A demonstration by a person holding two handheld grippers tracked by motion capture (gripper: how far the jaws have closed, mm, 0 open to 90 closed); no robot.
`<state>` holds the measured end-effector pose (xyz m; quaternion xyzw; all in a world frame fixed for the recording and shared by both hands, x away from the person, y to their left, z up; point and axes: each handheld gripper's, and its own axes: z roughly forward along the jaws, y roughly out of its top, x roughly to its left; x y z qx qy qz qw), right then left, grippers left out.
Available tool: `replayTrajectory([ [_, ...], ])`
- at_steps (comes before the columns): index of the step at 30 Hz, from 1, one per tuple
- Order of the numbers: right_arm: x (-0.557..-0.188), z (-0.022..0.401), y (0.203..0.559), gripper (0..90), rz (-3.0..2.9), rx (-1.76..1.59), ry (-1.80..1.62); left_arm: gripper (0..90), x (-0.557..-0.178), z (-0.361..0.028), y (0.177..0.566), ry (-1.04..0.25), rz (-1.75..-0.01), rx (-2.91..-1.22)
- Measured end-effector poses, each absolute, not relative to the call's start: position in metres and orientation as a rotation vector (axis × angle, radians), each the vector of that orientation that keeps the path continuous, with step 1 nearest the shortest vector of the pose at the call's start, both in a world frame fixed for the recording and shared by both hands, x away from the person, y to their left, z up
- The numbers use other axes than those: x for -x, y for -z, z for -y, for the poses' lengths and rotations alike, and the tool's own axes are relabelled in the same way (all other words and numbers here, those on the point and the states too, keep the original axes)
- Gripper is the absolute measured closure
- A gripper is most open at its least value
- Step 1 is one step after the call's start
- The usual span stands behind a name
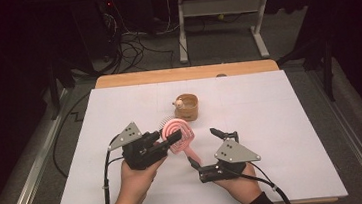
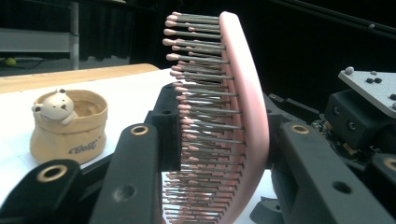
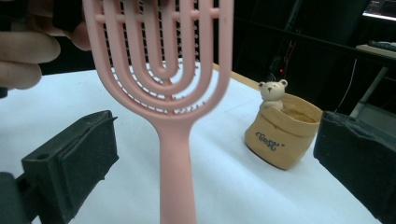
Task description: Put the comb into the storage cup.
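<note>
Two grippers meet over the near middle of the white table (image 1: 281, 122), with a pink hairbrush (image 1: 179, 135) between them. Just beyond the brush stands a tan cup (image 1: 187, 107) shaped like a small sack, with a little bear figure (image 1: 179, 102) peeking over its rim; it sits apart from the brush, farther from the person, and nothing lies between the two. In the right gripper view the cup (image 3: 283, 130) shows to the right of the brush's handle (image 3: 178, 177).

The left gripper (image 1: 170, 139) is clamped on the brush's oval head: in the left gripper view its black jaws press the head (image 2: 243, 116) from both sides, one on the bristle side and one on the smooth pink back. The right gripper (image 1: 204, 147) stands wide open, its padded jaws flanking the handle without touching it.

The brush is held up off the table. Its long axis runs from the head, at the left gripper, down and toward the person's right, the handle end pointing at the right gripper. The bristles (image 2: 201, 93) face away from the person, toward the cup.
</note>
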<state>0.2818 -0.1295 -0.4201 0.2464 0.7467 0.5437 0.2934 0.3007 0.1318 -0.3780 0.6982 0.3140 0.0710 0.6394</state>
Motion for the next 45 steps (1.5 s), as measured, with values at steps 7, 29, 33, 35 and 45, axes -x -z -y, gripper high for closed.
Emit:
replayTrajectory([
  [7,-0.283,0.141,0.421,0.1,-1.982,-0.680,-1.451,63.0,-0.299,-0.135,0.377,-0.203,-0.716,-1.601],
  [29,-0.285,0.202,0.439,0.1,-1.958,-0.829,-1.384,63.0,-0.300,-0.160,0.377,-0.310,-0.760,-1.588],
  [33,-0.285,0.214,0.441,0.1,-1.932,-0.858,-1.382,63.0,-0.301,-0.165,0.377,-0.331,-0.771,-1.586],
  [35,-0.286,0.219,0.443,0.1,-1.927,-0.882,-1.381,63.0,-0.301,-0.168,0.375,-0.336,-0.774,-1.578],
  [45,-0.285,0.246,0.452,0.1,-1.903,-0.976,-1.362,63.0,-0.298,-0.177,0.371,-0.380,-0.778,-1.573],
])
